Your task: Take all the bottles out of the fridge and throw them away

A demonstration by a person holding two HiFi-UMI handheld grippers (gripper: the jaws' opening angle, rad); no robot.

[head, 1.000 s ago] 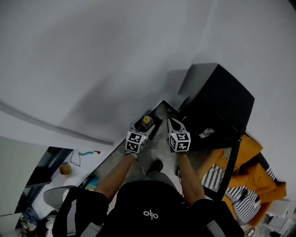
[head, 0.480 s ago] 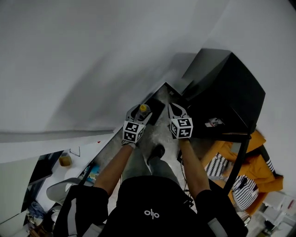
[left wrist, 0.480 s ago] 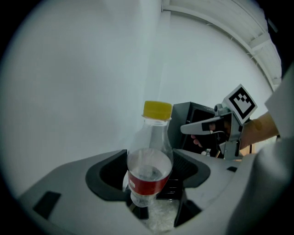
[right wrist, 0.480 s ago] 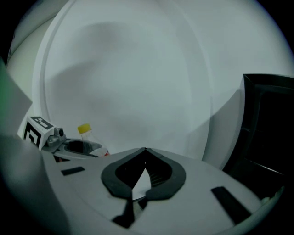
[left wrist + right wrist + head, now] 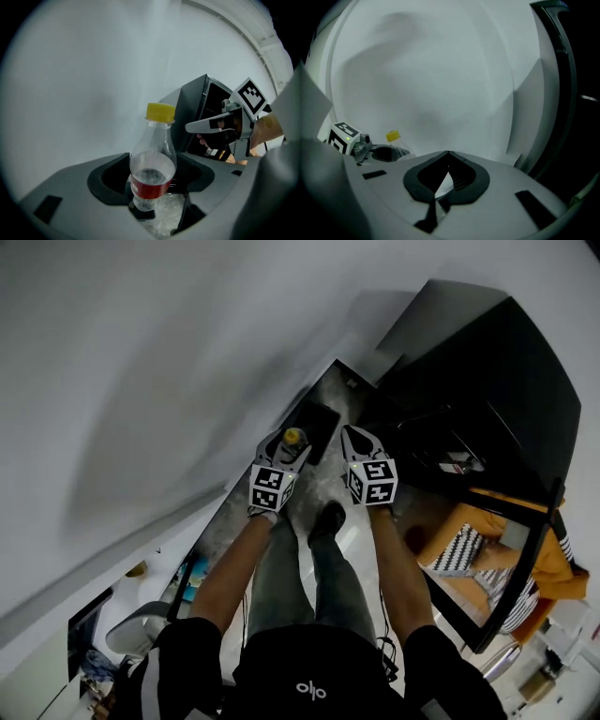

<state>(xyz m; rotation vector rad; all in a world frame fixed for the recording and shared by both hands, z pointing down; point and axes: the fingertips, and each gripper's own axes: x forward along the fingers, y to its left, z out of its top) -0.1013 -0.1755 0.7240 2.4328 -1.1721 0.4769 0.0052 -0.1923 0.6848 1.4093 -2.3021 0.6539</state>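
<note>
A clear plastic bottle [image 5: 152, 173] with a yellow cap and a red label stands upright between the jaws of my left gripper [image 5: 152, 182], which is shut on its lower body. In the head view the bottle's cap [image 5: 292, 437] shows at the left gripper [image 5: 285, 441], held over the floor just short of a dark bin [image 5: 319, 420]. My right gripper [image 5: 355, 438] hangs beside it, shut and empty. In the right gripper view its jaws [image 5: 448, 154] meet at the tips. The black fridge [image 5: 487, 371] stands to the right.
A white wall fills the left and far side. A person's legs and one shoe [image 5: 328, 518] are below the grippers. An orange cloth [image 5: 459, 526] and a striped fabric [image 5: 457, 554] lie at the right, behind a dark frame. A white chair [image 5: 127, 634] sits low left.
Both grippers have moved forward with the bottle toward the dark bin. The fridge now looms larger at the upper right. The jaws hold as before.
</note>
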